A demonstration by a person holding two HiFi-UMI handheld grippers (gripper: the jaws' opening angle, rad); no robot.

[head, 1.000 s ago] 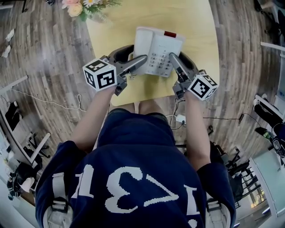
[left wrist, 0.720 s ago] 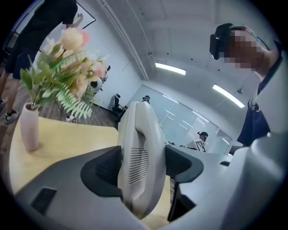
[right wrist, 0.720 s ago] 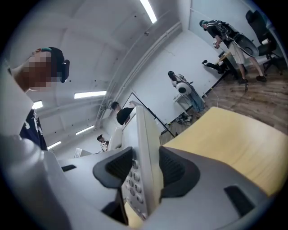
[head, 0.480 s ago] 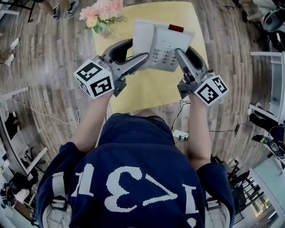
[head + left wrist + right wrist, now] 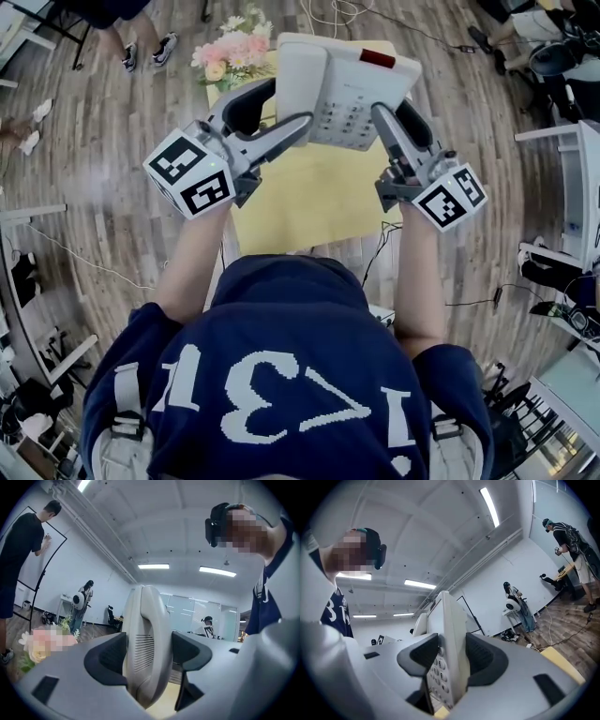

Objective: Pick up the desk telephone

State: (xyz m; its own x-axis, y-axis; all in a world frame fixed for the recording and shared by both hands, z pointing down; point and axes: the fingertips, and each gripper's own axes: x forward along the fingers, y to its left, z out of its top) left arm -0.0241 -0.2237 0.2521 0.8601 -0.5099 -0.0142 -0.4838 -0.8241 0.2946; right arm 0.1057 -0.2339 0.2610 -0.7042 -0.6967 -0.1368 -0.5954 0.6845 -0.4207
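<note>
1. Your left hand-held gripper [image 5: 292, 105] is clenched on the left, handset side of the desk telephone [image 5: 342, 84]. In the left gripper view both pads [image 5: 108, 656] press flat on it.
2. Your right hand-held gripper [image 5: 394, 111] is grasping the opposite, keypad-side edge. It has one pad [image 5: 480, 656] on each face, and the keys show just beside the other pad.
3. Why two grips: the body is wide and the handset likely sits loose in its cradle. A clamp on each side should keep it level so nothing slides off.
4. The phone is off the bench [image 5: 309, 202], up in the air over its far edge, with the keypad facing you. The pickup looks essentially done.
5. The flowers [image 5: 234, 54] sit at the bench's far left corner, near your left hand-held gripper. That is your tightest neighbour, so don't swing left.
6. The rest of the bench is bare, and its near and right edges drop to open floor [image 5: 112, 141].
7. A person [image 5: 122, 23] stands beyond the far left corner, well apart.
8. Cables [image 5: 412, 33] lie on the floor past the far edge. I can't tell if one is the phone's cord, so a snag is possible.
</note>
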